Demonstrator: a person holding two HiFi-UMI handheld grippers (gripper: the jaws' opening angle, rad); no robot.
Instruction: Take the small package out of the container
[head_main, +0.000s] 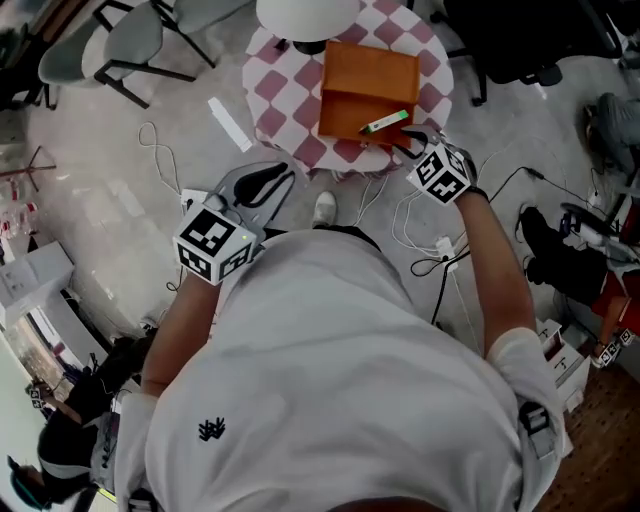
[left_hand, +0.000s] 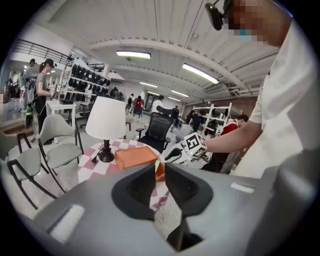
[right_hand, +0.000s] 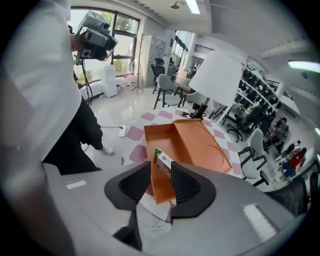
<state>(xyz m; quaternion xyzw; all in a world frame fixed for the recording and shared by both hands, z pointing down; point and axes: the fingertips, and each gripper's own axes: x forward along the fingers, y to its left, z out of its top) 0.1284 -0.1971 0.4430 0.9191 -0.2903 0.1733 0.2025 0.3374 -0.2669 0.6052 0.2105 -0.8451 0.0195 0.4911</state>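
Observation:
An orange container (head_main: 365, 85) lies open on a round table with a pink-and-white checked cloth (head_main: 280, 90). The small green-and-white package (head_main: 385, 122) lies in its near compartment. My right gripper (head_main: 412, 145) is at the container's near right corner, its tips just short of the package. In the right gripper view its jaws (right_hand: 161, 172) stand apart, with the package (right_hand: 161, 161) and the container's corner (right_hand: 160, 192) showing in the gap and no pad pressing on them. My left gripper (head_main: 275, 180) hangs off the table's near left, holding nothing, with a narrow gap between its jaws (left_hand: 159, 172).
A white lamp (head_main: 305, 15) stands at the table's far edge behind the container. Cables and a white power strip (head_main: 445, 248) lie on the floor near my feet. Chairs (head_main: 130, 45) stand at the far left, an office chair (head_main: 520, 40) at the far right.

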